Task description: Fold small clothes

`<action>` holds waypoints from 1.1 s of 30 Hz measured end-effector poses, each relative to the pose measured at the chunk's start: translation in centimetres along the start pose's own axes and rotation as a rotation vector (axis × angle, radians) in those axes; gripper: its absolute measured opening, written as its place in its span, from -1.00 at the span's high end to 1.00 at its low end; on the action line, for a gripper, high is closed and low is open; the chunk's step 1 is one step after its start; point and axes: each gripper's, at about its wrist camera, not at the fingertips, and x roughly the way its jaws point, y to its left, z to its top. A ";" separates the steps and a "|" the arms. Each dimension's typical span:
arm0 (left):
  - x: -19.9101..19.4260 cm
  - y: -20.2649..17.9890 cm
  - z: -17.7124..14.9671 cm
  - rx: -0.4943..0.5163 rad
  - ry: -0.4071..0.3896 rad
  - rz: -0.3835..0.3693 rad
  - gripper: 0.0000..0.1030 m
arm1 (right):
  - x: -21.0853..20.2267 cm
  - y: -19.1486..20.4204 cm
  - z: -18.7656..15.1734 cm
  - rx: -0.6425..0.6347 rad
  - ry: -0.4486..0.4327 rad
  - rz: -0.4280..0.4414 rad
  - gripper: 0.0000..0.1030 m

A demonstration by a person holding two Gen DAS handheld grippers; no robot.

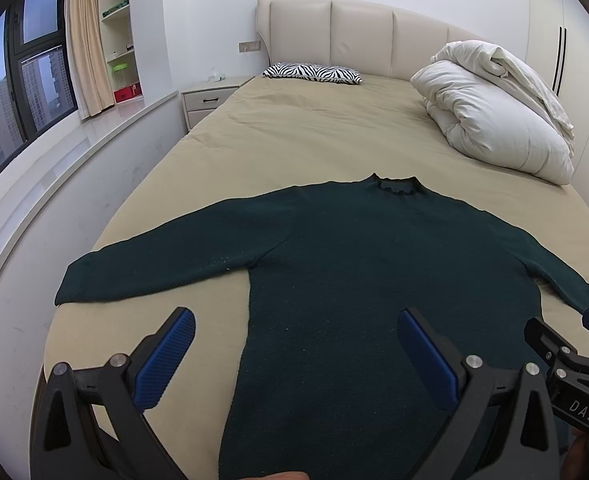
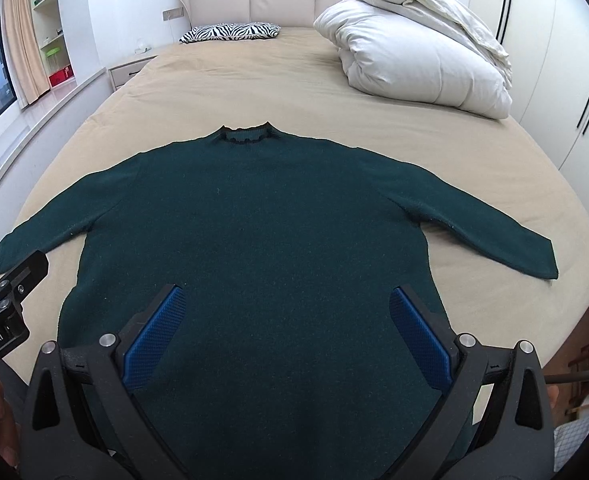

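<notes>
A dark green long-sleeved sweater [image 1: 354, 256] lies flat on the beige bed [image 1: 302, 136], collar far, both sleeves spread out. It also shows in the right wrist view [image 2: 254, 220]. My left gripper [image 1: 296, 320] is open and empty above the sweater's lower left side, its left pad over bare sheet. My right gripper [image 2: 286, 300] is open and empty above the lower body of the sweater. The right gripper also shows at the right edge of the left wrist view [image 1: 574, 344]. The left gripper shows at the left edge of the right wrist view [image 2: 2, 296].
A folded white duvet [image 1: 494, 112] sits at the far right of the bed. A zebra-print pillow [image 1: 314, 73] lies by the headboard. A nightstand [image 1: 210, 98] and a white window ledge [image 1: 74, 160] run along the left. Wardrobe doors [image 2: 554, 60] stand on the right.
</notes>
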 end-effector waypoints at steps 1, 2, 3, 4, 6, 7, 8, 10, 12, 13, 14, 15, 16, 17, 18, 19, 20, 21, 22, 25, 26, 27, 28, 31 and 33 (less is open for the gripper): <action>0.0 -0.1 0.0 -0.001 0.000 0.000 -1.00 | 0.0 0.0 0.0 0.000 0.000 0.000 -1.00; 0.0 0.0 0.0 -0.001 0.000 0.000 -1.00 | 0.0 0.0 0.0 0.000 0.001 0.000 -1.00; -0.1 -0.1 0.0 0.000 0.001 0.000 -1.00 | 0.0 0.0 0.0 0.000 0.000 0.001 -1.00; 0.0 -0.1 0.0 0.000 0.000 0.001 -1.00 | 0.0 0.0 0.0 0.000 0.001 0.001 -1.00; -0.1 -0.2 0.1 0.000 0.000 0.001 -1.00 | 0.0 0.0 0.0 0.000 0.001 0.001 -1.00; 0.0 -0.1 0.1 0.001 0.001 0.001 -1.00 | 0.0 0.0 0.0 0.000 0.002 0.001 -1.00; -0.1 -0.1 0.1 0.000 0.001 0.000 -1.00 | 0.0 0.0 0.0 0.001 0.002 0.002 -1.00; 0.0 -0.1 0.1 0.001 0.002 0.000 -1.00 | 0.1 -0.1 0.0 0.003 0.004 0.003 -1.00; -0.1 -0.2 0.1 0.000 0.001 0.001 -1.00 | 0.2 0.0 0.0 0.003 0.005 0.004 -1.00; 0.0 -0.1 0.1 0.000 0.001 0.001 -1.00 | 0.2 0.0 0.0 0.003 0.004 0.003 -1.00; -0.1 -0.2 0.1 0.000 0.001 0.001 -1.00 | 0.2 0.0 0.0 0.002 0.004 0.003 -1.00; -0.1 -0.2 0.1 0.000 0.001 0.001 -1.00 | 0.2 0.0 0.0 0.002 0.005 0.003 -1.00; 0.0 -0.2 0.1 0.000 0.001 0.001 -1.00 | 0.2 0.0 0.0 0.003 0.005 0.003 -1.00; -0.1 -0.2 0.1 0.000 0.001 0.001 -1.00 | 0.2 0.0 0.0 0.002 0.005 0.004 -1.00; 0.0 -0.2 0.1 0.000 0.001 0.002 -1.00 | 0.2 -0.1 0.0 0.002 0.005 0.003 -1.00; 0.0 -0.2 0.1 0.000 0.002 0.002 -1.00 | 0.2 -0.1 0.0 0.003 0.005 0.003 -1.00; -0.1 -0.2 0.1 0.000 0.002 0.001 -1.00 | 0.2 0.0 0.0 0.003 0.005 0.004 -1.00; -0.1 -0.2 0.1 0.000 0.001 0.002 -1.00 | 0.2 0.0 0.0 0.003 0.006 0.005 -1.00; 0.0 -0.2 0.1 0.000 0.002 0.002 -1.00 | 0.2 0.0 0.0 0.002 0.007 0.005 -1.00; 0.0 -0.1 0.1 0.001 0.002 0.001 -1.00 | 0.3 0.0 0.0 0.000 0.009 0.005 -1.00; 0.0 -0.1 0.1 0.001 0.002 0.002 -1.00 | 0.3 0.0 0.0 0.000 0.010 0.006 -1.00; -0.1 -0.2 0.1 0.001 0.003 0.001 -1.00 | 0.3 0.0 0.0 0.000 0.011 0.007 -1.00; 0.0 -0.1 0.1 0.000 0.002 0.000 -1.00 | 0.3 0.1 0.0 -0.001 0.011 0.006 -1.00; 0.0 -0.2 0.1 0.001 0.003 0.001 -1.00 | 0.3 0.1 0.0 -0.001 0.012 0.007 -1.00; 0.0 -0.1 0.1 0.001 0.003 0.001 -1.00 | 0.4 0.1 0.0 -0.001 0.014 0.008 -1.00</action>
